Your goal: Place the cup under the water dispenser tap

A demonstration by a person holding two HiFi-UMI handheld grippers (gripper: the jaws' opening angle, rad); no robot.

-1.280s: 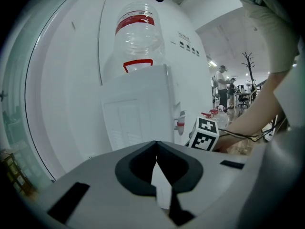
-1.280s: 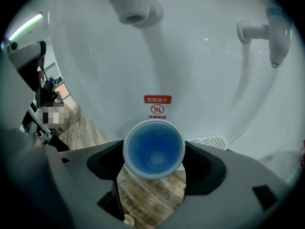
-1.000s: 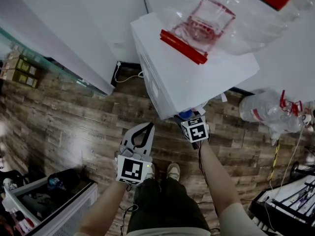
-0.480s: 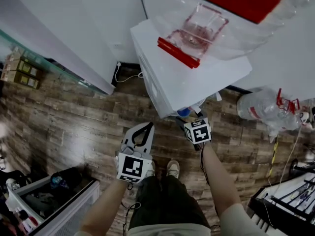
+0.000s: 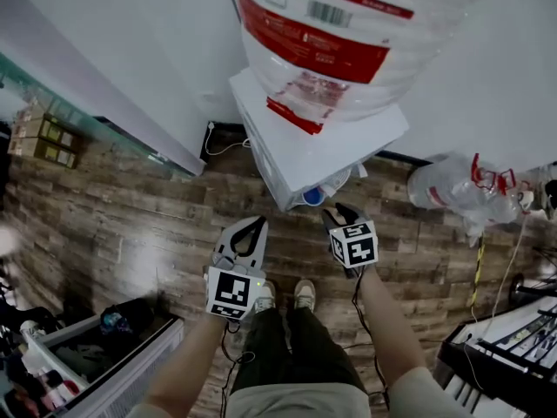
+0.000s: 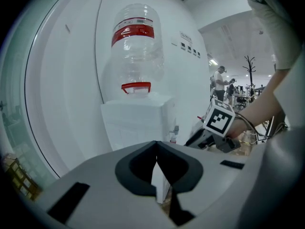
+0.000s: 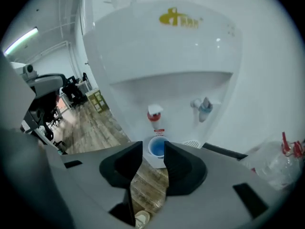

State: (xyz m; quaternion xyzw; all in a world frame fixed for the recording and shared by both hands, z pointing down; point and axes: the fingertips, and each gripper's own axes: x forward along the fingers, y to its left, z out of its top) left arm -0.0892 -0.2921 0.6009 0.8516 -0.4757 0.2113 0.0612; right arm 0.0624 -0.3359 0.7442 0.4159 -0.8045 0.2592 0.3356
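The cup [image 7: 157, 147], blue inside, stands under the red tap [image 7: 154, 114] of the dispenser [image 7: 167, 56]. The right tool [image 5: 338, 211] is narrow, closing and empty. The left tool [image 6: 156, 151] is closed on nothing.

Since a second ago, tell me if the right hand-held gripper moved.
Yes. The right hand-held gripper has drawn back from the water dispenser, leaving the cup; its jaws are closing, empty.

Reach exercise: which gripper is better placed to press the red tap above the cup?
Probably the right gripper: its closing, empty jaws face the red tap and cup; the left gripper sits aside.
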